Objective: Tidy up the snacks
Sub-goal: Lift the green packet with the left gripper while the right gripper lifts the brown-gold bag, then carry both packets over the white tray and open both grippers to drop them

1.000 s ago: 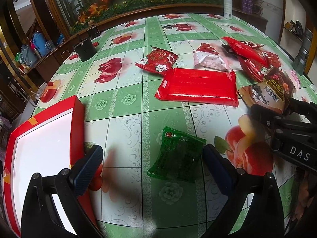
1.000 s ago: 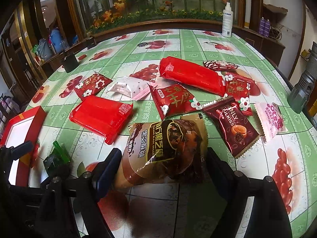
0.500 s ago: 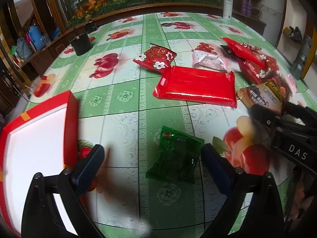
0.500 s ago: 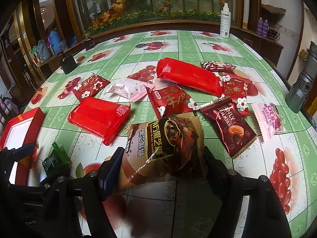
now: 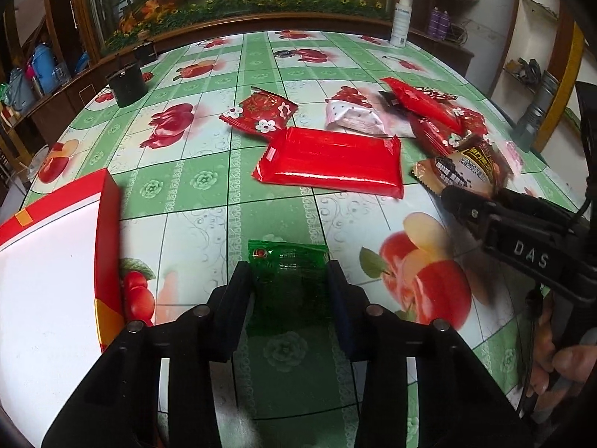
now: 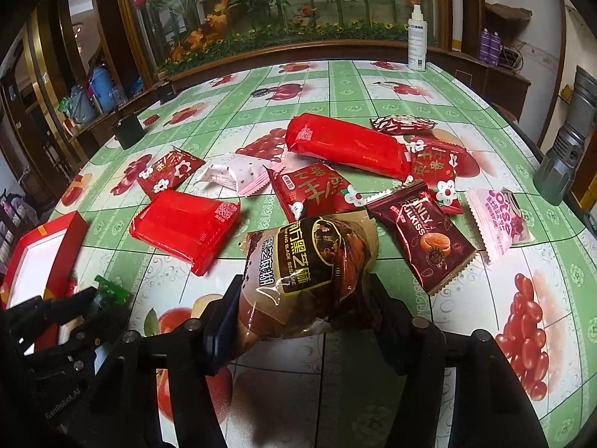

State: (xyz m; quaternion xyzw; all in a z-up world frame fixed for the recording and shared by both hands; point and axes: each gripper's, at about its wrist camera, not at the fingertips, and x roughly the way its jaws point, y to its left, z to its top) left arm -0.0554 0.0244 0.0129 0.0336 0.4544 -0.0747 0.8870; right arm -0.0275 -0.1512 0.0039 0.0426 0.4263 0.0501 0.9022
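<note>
A green snack packet (image 5: 287,295) lies flat on the fruit-print tablecloth just right of an open red box (image 5: 108,242) with a white inside. My left gripper (image 5: 288,267) points down over it, its jaws closing, and both pads touch the packet's sides. My right gripper (image 6: 304,280) is closing on a brown black-sesame snack bag (image 6: 309,250), which bulges between its fingers. The left wrist view shows that bag (image 5: 466,168) at the right, in the right gripper's fingers (image 5: 462,205). The green packet (image 6: 112,291) also shows at the lower left of the right wrist view.
Loose snacks lie beyond: a flat red packet (image 6: 186,227), a long red packet (image 6: 343,149), a dark red packet (image 6: 421,235), a pink packet (image 6: 500,220) and several small ones. A black cup (image 5: 127,82), a spray bottle (image 6: 416,37) and a grey metal cylinder (image 6: 563,156) stand near the table's edges.
The left gripper's fingers have come in from wide apart to the sides of the green packet. The right gripper's fingers have narrowed onto the brown bag, which now bulges upward.
</note>
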